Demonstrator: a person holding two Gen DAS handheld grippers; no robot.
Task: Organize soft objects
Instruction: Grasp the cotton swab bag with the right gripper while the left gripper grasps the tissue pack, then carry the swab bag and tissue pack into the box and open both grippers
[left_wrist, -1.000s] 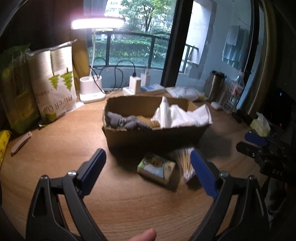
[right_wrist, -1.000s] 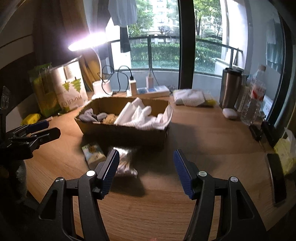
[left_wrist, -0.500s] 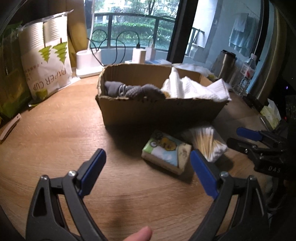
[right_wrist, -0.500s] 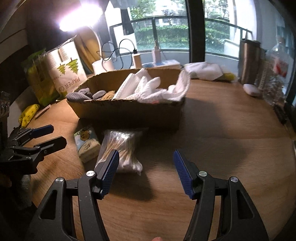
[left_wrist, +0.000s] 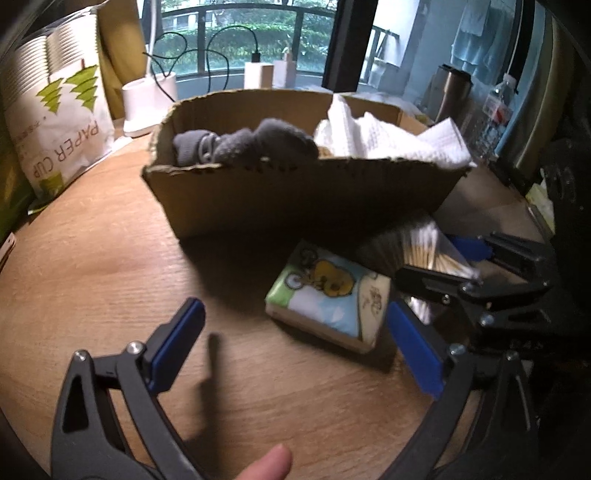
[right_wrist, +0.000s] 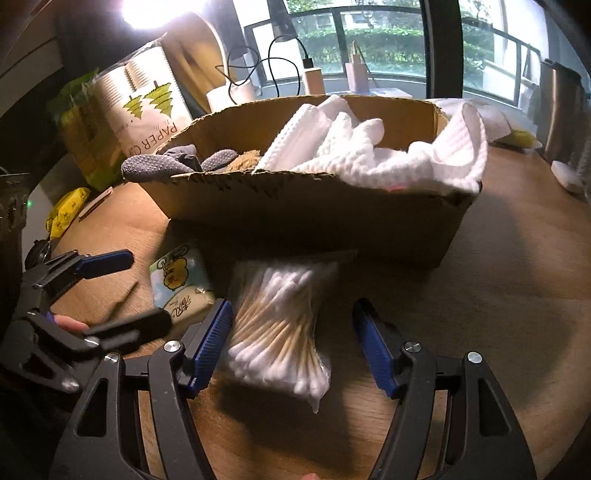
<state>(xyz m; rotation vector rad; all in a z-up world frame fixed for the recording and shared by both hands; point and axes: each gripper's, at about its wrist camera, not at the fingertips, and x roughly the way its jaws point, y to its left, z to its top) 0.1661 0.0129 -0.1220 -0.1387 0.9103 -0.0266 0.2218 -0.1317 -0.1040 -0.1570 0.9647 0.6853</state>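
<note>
A cardboard box (left_wrist: 303, 199) (right_wrist: 314, 218) on the wooden table holds grey socks (left_wrist: 243, 146) (right_wrist: 162, 166) and white towels (left_wrist: 388, 142) (right_wrist: 369, 155). In front of it lie a tissue pack (left_wrist: 327, 299) (right_wrist: 181, 284) with a cartoon bear and a clear bag of cotton swabs (right_wrist: 280, 325) (left_wrist: 424, 251). My left gripper (left_wrist: 295, 347) is open, its jaws on either side of the tissue pack's near end. My right gripper (right_wrist: 291, 347) is open around the swab bag. Each gripper shows in the other's view, the left (right_wrist: 92, 295) and the right (left_wrist: 472, 266).
A paper cup bag (left_wrist: 55, 122) (right_wrist: 147, 107) stands at the left. A white lamp base (left_wrist: 147, 99), chargers and cables (left_wrist: 258, 74) sit behind the box. A steel flask (left_wrist: 450, 92) and bottle are at the back right. A yellow packet (right_wrist: 66, 210) lies left.
Both grippers have moved forward and down toward the table. The left now flanks the tissue pack and the right now flanks the swab bag. Both stay open.
</note>
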